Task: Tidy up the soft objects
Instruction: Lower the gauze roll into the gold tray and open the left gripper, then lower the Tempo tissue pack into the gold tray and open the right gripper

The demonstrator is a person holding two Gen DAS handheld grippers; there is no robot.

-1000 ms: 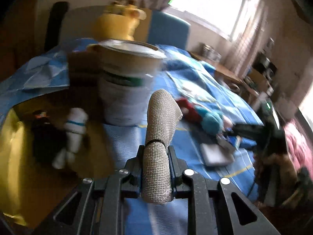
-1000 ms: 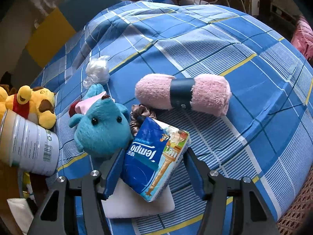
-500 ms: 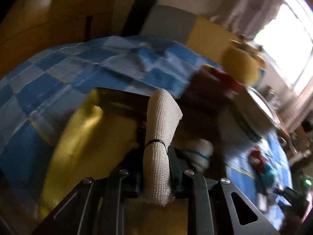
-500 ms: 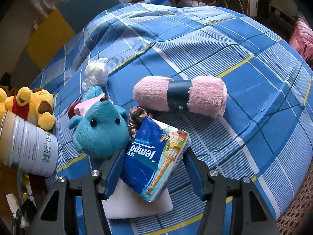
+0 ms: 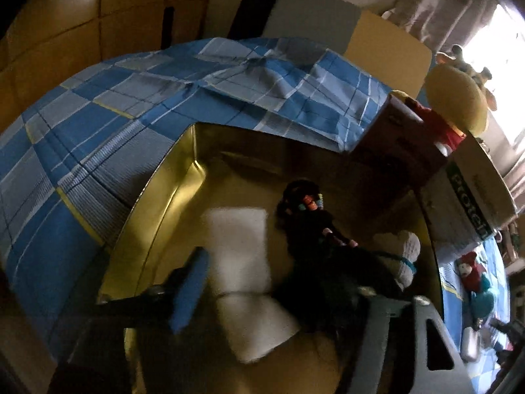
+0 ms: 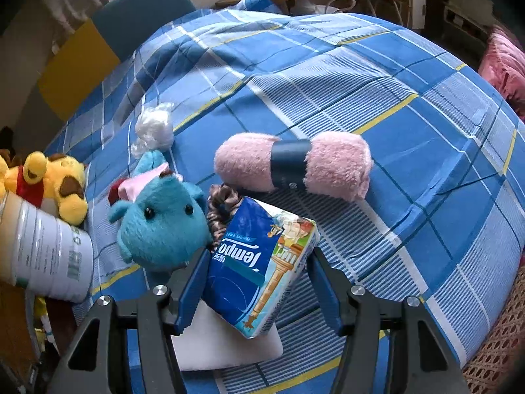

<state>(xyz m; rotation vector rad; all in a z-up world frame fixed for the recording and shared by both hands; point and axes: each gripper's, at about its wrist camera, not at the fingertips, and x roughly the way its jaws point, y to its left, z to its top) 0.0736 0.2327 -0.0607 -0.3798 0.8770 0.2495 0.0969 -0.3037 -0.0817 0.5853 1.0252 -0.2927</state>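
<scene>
In the left wrist view my left gripper (image 5: 279, 279) hangs over an open gold tin (image 5: 164, 197). Its jaws are opening, and a white bandage roll (image 5: 242, 279) lies loose between them with its far end down in the tin. A black beaded hair tie (image 5: 305, 210) and a white rolled sock (image 5: 400, 252) lie in the same tin. In the right wrist view my right gripper (image 6: 259, 269) is shut on a blue Tempo tissue pack (image 6: 259, 262), tilted just above a flat white pad (image 6: 226, 344) on the blue checked bedspread (image 6: 410, 131).
A teal plush (image 6: 160, 226), brown scrunchie (image 6: 220, 210), pink rolled towel (image 6: 292, 164), white plastic tuft (image 6: 154, 128) and yellow plush (image 6: 49, 184) lie on the bed. A tall can (image 6: 42, 249) stands left. A brown box (image 5: 400, 144) borders the tin.
My left gripper swung away from the can to above the gold tin, and its jaws, shut on the bandage roll before, have spread. The right gripper and tissue pack have not moved.
</scene>
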